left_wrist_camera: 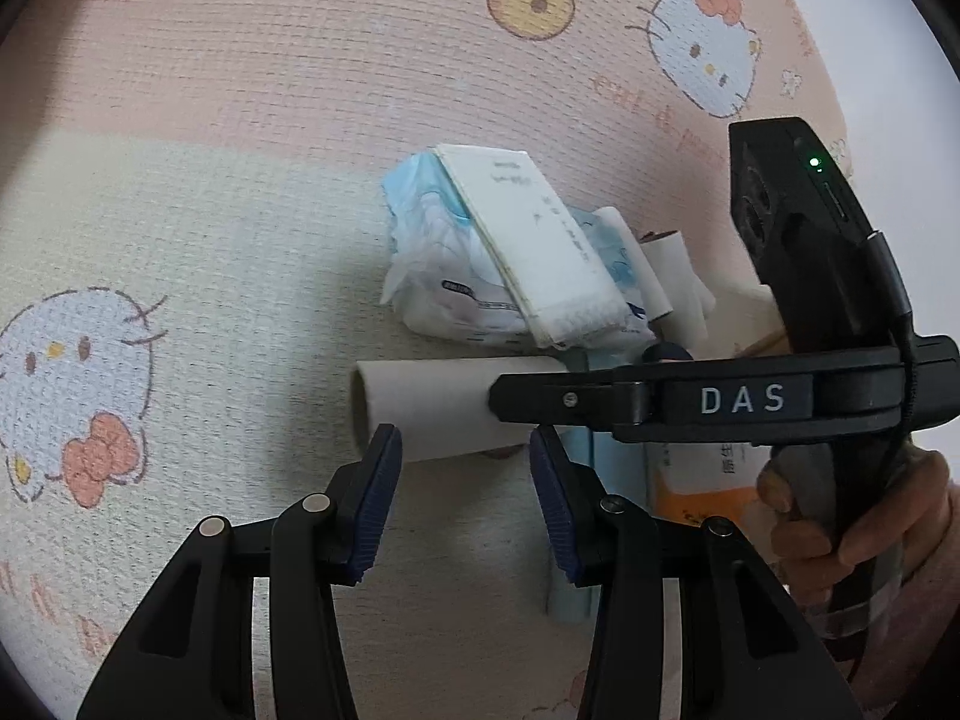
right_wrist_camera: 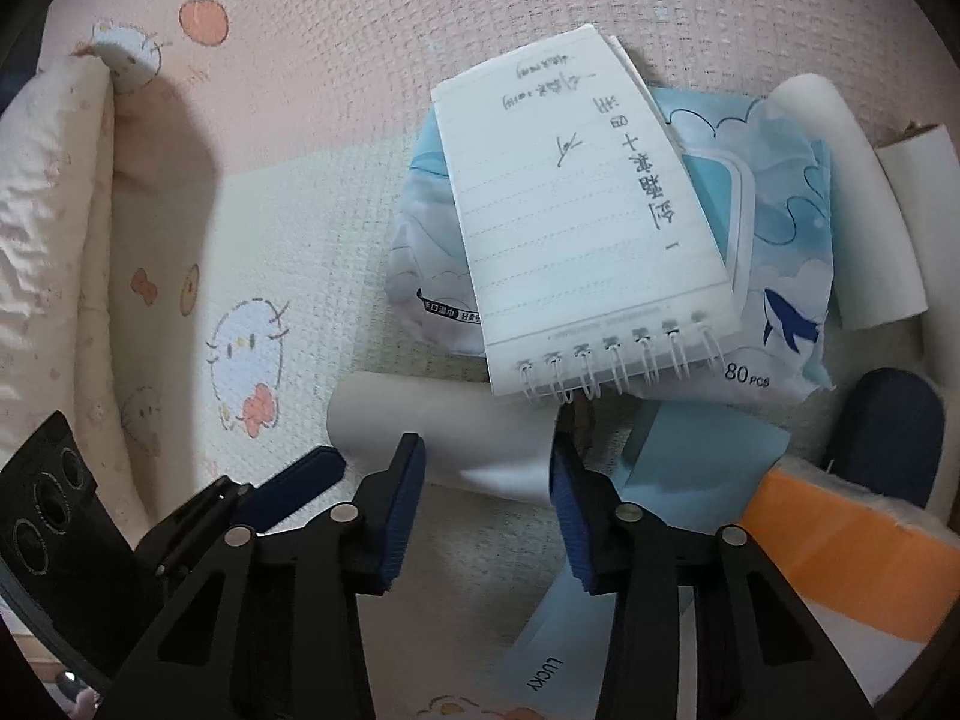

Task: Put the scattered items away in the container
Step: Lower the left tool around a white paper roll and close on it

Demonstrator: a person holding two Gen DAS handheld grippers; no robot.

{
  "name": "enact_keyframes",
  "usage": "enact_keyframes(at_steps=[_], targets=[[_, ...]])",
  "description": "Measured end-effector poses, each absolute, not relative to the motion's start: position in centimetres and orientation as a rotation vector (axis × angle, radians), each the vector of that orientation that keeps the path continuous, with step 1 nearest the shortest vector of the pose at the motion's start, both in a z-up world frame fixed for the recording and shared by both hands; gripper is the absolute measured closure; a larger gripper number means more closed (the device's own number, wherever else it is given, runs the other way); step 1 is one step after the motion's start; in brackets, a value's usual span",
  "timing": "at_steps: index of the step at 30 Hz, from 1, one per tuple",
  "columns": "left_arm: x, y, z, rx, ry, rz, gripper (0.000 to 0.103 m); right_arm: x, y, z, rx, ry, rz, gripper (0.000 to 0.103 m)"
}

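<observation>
Hovering over: you held both tools above a white cardboard tube (right_wrist_camera: 444, 444) that lay on its side on the pink and cream cartoon-cat mat (left_wrist_camera: 240, 252), at the near edge of the pile.
Right gripper (right_wrist_camera: 486, 445): its blue pads stood apart, astride the tube's right half, with no pad seen pressing on it, so it was released and carried nothing. It probably sat there because the tube was the loosest, nearest item to lift.
Left gripper (left_wrist_camera: 465, 450): its fingers were spread wide and empty just short of the tube's open end, likely waiting in reserve while the other tool worked.
Pile: a white spiral-bound lined notepad (right_wrist_camera: 576, 210) rested on top of a soft blue and white wet-wipe pack (right_wrist_camera: 780, 222). More white tubes (right_wrist_camera: 840, 192) leaned to the right, and a pale blue flat box marked LUCKY (right_wrist_camera: 678, 480) and an orange and white carton (right_wrist_camera: 840, 546) lay nearer you.
Container: neither view showed it clearly, so I could not tell where the items had to go.
Left-wrist view only: your right hand (left_wrist_camera: 840, 516) clasped round the tool's handle, and that tool's finger reached in from the side over the tube.
Right-wrist view only: the notepad's wire binding and handwriting, a dark navy rounded object (right_wrist_camera: 882, 426) behind the carton, and a cream padded edge (right_wrist_camera: 54, 228) at the far left.
</observation>
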State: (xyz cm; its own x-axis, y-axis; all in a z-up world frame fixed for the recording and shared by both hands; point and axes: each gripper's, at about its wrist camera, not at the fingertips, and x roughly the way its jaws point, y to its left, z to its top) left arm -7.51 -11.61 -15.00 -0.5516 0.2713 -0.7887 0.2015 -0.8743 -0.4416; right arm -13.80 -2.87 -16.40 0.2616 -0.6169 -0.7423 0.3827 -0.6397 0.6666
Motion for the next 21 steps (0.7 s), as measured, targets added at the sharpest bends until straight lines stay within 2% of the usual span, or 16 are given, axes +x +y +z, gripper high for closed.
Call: enact_keyframes(at_steps=[2, 6, 13, 16, 18, 21], targets=[[-7.6, -11.4, -15.0, -1.466, -0.773, 2.613, 0.058, -13.6, -2.7, -16.5, 1.691, -0.234, -1.504, 0.069], [-7.5, -11.0, -14.8, -1.458, -0.763, 2.599, 0.071, -13.4, -2.2, -16.5, 1.678, -0.269, -1.495, 0.073], [-7.2, -11.2, -14.1, -1.477, -0.697, 2.656, 0.072, -13.3, -1.4, -16.5, 1.683, -0.297, -1.509, 0.074], [-7.1, -12.0, -13.4, -1.481, -0.643, 2.721, 0.069, -13.2, -1.4, -16.1, 1.666, -0.278, -1.535, 0.074], [-7.1, -12.4, -13.1, -1.485, -0.616, 2.764, 0.056, -13.0, -1.4, -16.0, 1.660, -0.275, -1.545, 0.074], [-7.5, -12.9, -12.9, -1.478, -0.622, 2.781, 0.053, -12.9, -1.2, -15.9, 1.645, -0.258, -1.562, 0.074]])
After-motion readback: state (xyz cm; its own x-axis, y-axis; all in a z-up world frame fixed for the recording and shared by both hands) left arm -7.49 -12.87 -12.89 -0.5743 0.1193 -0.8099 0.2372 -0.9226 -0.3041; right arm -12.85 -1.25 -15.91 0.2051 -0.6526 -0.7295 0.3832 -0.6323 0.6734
